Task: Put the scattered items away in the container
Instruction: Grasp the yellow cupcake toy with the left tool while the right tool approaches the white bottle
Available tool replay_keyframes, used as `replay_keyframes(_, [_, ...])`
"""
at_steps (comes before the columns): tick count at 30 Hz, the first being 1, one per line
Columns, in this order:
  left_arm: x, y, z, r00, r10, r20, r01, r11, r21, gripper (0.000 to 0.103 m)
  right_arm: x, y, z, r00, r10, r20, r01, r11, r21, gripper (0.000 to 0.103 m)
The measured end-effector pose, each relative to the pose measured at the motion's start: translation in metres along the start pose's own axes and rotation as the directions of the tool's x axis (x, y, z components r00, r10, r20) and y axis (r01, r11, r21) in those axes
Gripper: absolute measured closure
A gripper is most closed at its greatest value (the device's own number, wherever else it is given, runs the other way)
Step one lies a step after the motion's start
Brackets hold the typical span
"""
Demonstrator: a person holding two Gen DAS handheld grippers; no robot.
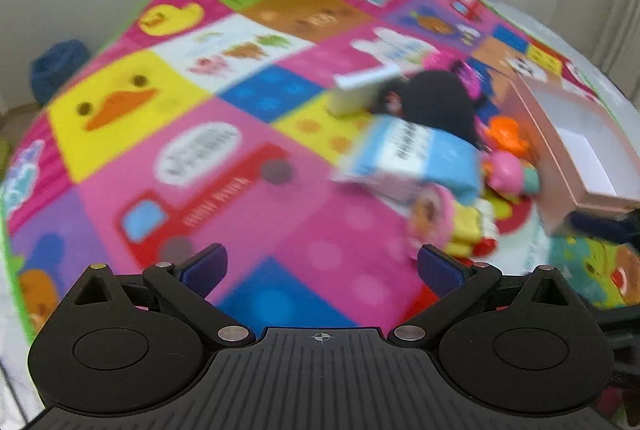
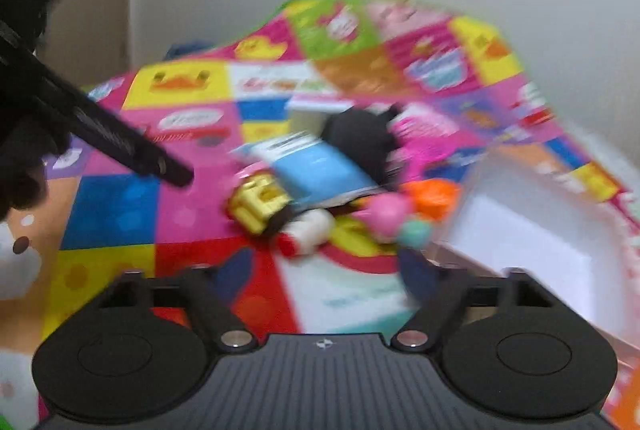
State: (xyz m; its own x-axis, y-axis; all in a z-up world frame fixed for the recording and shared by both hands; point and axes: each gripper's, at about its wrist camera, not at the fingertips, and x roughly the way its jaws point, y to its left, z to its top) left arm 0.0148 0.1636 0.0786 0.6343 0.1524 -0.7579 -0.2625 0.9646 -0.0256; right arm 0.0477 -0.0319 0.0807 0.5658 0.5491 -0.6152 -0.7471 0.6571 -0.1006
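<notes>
A patchwork play mat (image 1: 168,158) with ducks, a red truck and other cartoon squares carries everything; both views are blurred by motion. The scattered items lie in one heap near the mat's right edge. A light-blue packet (image 1: 416,154) rests on top of the heap, touching a black soft item (image 1: 436,98) behind it, and a small white box (image 1: 360,90) stands just beside that black item on the side toward the mat's far edge. Below the packet sit a yellow toy (image 1: 468,226), a pink figure (image 1: 506,170) and an orange toy (image 1: 506,134), all crowded together; which of them touch cannot be told.

The container, a pink box with a white inside (image 1: 576,146), lies just beside the heap at the mat's right edge, open side up and tilted in the left wrist view. Nothing can be seen inside it.

The left gripper (image 1: 320,266) hangs above the mat's near part, its jaws spread wide with nothing between them. The right gripper (image 2: 324,274) hovers above the near side of the heap, its jaws apart and holding nothing. In the right wrist view the left gripper's dark body reaches in from the upper left corner.
</notes>
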Motion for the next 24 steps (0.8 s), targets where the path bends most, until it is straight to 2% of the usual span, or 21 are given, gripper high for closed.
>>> replay_keyframes(2, [-0.006, 0.008, 0.001, 1.0, 0.009, 0.015, -0.008, 1.0, -0.008, 0.0, 0.02, 0.014, 0.008, 0.999, -0.003, -0.034, 0.003, 1.0, -0.006, 0.04])
replay_keyframes(4, [-0.012, 0.01, 0.001, 1.0, -0.003, 0.016, 0.003, 1.0, -0.02, 0.0, 0.035, 0.021, 0.01, 0.997, 0.03, -0.078, -0.03, 1.0, 0.002, 0.046])
replay_keyframes(7, [-0.014, 0.007, 0.0, 0.999, -0.04, 0.016, 0.04, 0.999, -0.014, 0.0, 0.049, 0.029, 0.007, 0.991, 0.057, -0.121, -0.054, 0.998, 0.028, 0.064])
replay_keyframes(9, [-0.015, 0.0, -0.001, 0.998, -0.059, 0.022, 0.058, 0.998, 0.011, 0.0, 0.052, 0.027, 0.009, 0.989, 0.077, -0.13, -0.071, 0.996, 0.049, 0.082])
replay_keyframes(12, [-0.014, -0.016, -0.001, 0.997, -0.071, 0.041, 0.068, 0.995, 0.068, 0.0, 0.04, 0.021, 0.012, 0.991, 0.064, -0.12, -0.057, 0.996, 0.067, 0.089])
replay_keyframes(15, [-0.01, -0.038, -0.002, 0.993, -0.093, 0.069, 0.081, 0.983, 0.163, 0.0, 0.017, 0.011, 0.01, 0.989, 0.066, -0.136, -0.05, 0.992, 0.113, 0.089])
replay_keyframes(18, [0.001, -0.063, -0.003, 0.99, -0.116, 0.078, 0.094, 0.965, 0.246, 0.0, -0.011, -0.005, 0.0, 0.983, 0.086, -0.163, -0.047, 0.973, 0.227, 0.089])
replay_keyframes(21, [0.013, -0.082, -0.003, 0.991, -0.094, 0.094, 0.062, 0.953, 0.297, 0.002, -0.03, -0.016, -0.013, 0.986, 0.051, -0.157, -0.005, 0.96, 0.279, 0.089])
replay_keyframes(22, [0.016, -0.087, -0.003, 0.991, -0.086, 0.102, 0.051, 0.951, 0.306, 0.011, -0.033, -0.019, -0.017, 0.987, 0.039, -0.155, 0.008, 0.956, 0.292, 0.089])
replay_keyframes(23, [0.019, -0.091, -0.002, 0.991, -0.08, 0.104, 0.043, 0.947, 0.32, 0.026, -0.034, -0.022, -0.019, 0.987, 0.039, -0.157, 0.011, 0.952, 0.306, 0.088])
replay_keyframes(24, [0.023, -0.095, -0.002, 0.992, -0.077, 0.096, 0.041, 0.942, 0.335, 0.03, -0.033, -0.026, -0.022, 0.986, 0.046, -0.162, 0.009, 0.946, 0.324, 0.088])
